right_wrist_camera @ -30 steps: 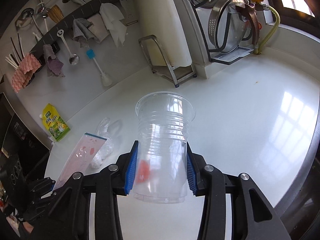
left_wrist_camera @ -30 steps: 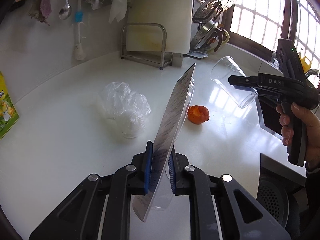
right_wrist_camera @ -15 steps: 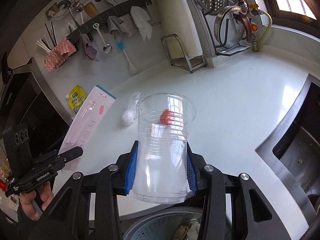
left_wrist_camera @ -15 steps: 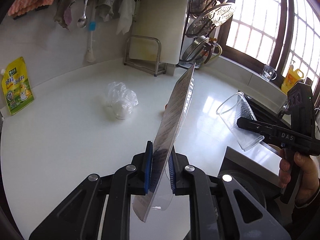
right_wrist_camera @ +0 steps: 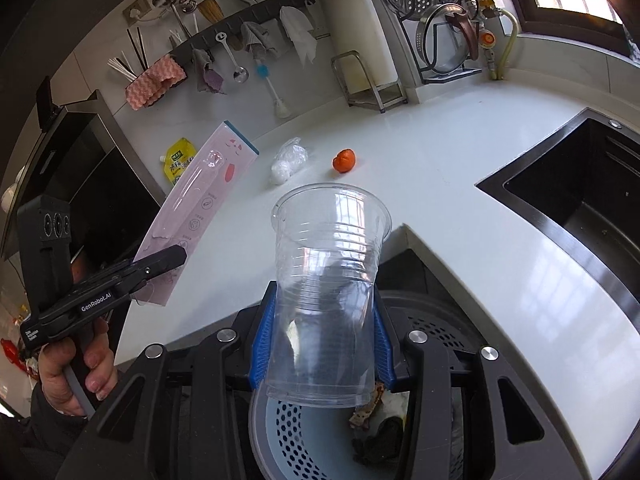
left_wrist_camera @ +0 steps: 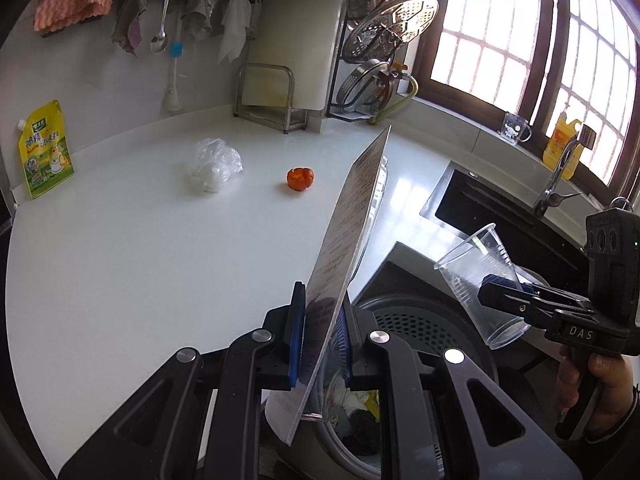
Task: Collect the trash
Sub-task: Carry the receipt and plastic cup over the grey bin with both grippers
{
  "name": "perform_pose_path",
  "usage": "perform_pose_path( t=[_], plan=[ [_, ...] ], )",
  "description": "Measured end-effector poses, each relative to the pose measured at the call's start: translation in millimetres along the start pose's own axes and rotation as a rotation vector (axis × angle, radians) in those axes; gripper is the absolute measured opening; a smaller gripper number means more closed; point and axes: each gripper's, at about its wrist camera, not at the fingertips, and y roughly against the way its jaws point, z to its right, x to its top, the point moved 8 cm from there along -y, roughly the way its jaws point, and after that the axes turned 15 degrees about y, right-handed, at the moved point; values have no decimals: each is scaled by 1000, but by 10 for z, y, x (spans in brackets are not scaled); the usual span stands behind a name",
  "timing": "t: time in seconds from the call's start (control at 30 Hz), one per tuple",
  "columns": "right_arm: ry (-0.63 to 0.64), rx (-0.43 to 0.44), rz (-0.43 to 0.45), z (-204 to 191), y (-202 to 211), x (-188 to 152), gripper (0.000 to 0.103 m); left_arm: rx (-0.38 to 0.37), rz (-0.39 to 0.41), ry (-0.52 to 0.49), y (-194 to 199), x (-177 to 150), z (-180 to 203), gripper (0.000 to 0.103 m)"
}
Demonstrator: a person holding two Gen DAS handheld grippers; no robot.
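Now over the bin (right_wrist_camera: 280, 432) past the counter (left_wrist_camera: 120, 260) edge, ready for dropping: left gripper (left_wrist_camera: 320, 336) clamped on the package (left_wrist_camera: 352, 240), right gripper (right_wrist_camera: 322, 344) on the cup (right_wrist_camera: 328, 280).

Flat pink blister package (right_wrist_camera: 200, 204) with teal top edge; clear ribbed plastic cup (right_wrist_camera: 328, 280); orange peel ball (left_wrist_camera: 300, 178); white countertop (left_wrist_camera: 120, 260).
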Motion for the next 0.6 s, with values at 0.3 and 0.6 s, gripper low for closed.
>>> perform_pose_path(
  t=[0.3, 0.6],
  plan=[
    [-53, 3, -37, 82, 179, -470, 41, -33, -35, -41, 47, -357, 387, 15],
    [-46, -42, -58, 146, 271, -679, 41, -52, -81, -55, -1, -600, 560, 15]
  ],
)
